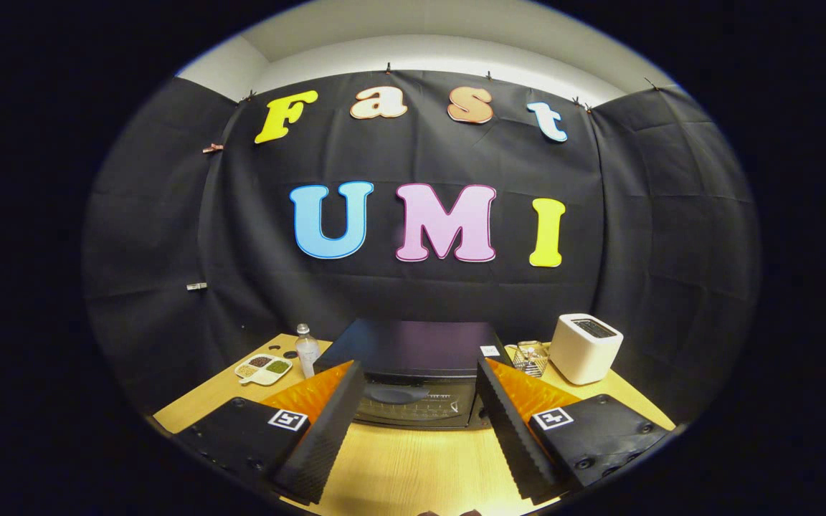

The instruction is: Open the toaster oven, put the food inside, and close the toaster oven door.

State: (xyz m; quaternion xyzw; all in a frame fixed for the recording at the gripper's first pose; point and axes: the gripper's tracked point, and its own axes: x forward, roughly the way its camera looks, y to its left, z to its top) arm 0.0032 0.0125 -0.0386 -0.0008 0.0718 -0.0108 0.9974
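Note:
A black toaster oven (413, 358) stands on the wooden table just beyond my fingers, its door shut and the dark handle (395, 394) across the top of the glass. My gripper (416, 430) is open, held above the table in front of the oven, with nothing between its fingers. The oven door sits in the gap between the two fingers. A small divided plate of food (264, 368) lies to the left of the oven, beyond the left finger.
A clear water bottle (307, 350) stands between the plate and the oven. A white toaster (585, 347) sits at the right, with a small wire basket (530, 357) beside it. Bare wooden table (413, 466) lies under the fingers.

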